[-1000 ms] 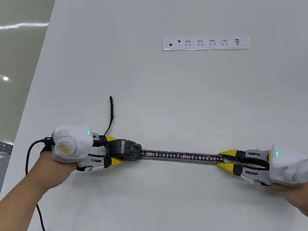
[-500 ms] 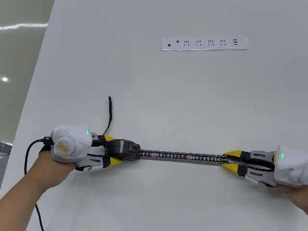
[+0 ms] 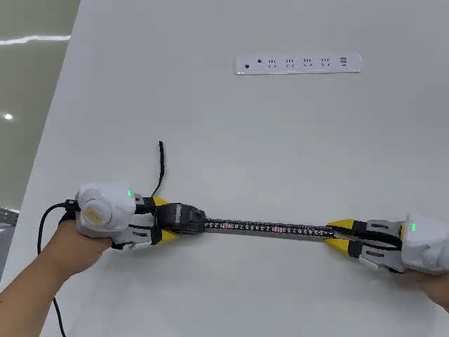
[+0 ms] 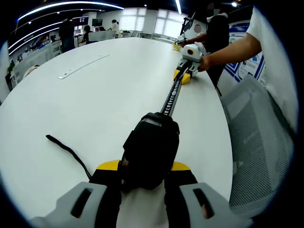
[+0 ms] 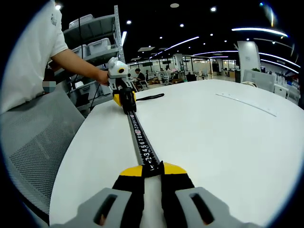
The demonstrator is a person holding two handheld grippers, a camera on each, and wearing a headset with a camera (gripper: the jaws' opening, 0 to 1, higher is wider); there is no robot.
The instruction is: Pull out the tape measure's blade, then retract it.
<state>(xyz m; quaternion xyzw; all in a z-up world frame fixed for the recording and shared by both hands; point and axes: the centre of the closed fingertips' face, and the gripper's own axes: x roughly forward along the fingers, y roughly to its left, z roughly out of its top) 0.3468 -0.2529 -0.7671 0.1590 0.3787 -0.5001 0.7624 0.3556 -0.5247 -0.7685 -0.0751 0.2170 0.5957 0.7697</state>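
I see bright, even light on the white table [image 3: 280, 140], shadows faint. Ceiling strips [image 5: 180, 43] seem the source; both gripper views warp near their edges.

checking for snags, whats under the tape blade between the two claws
Bare white table shows along both sides of the blade. The strip directly beneath it is covered by the blade itself, and the tip is hidden in the right claw.

The right gripper [image 5: 153, 170] pinches the blade [image 5: 141, 140], which runs over the table [image 5: 213, 137] to the tape measure [image 5: 128, 99].
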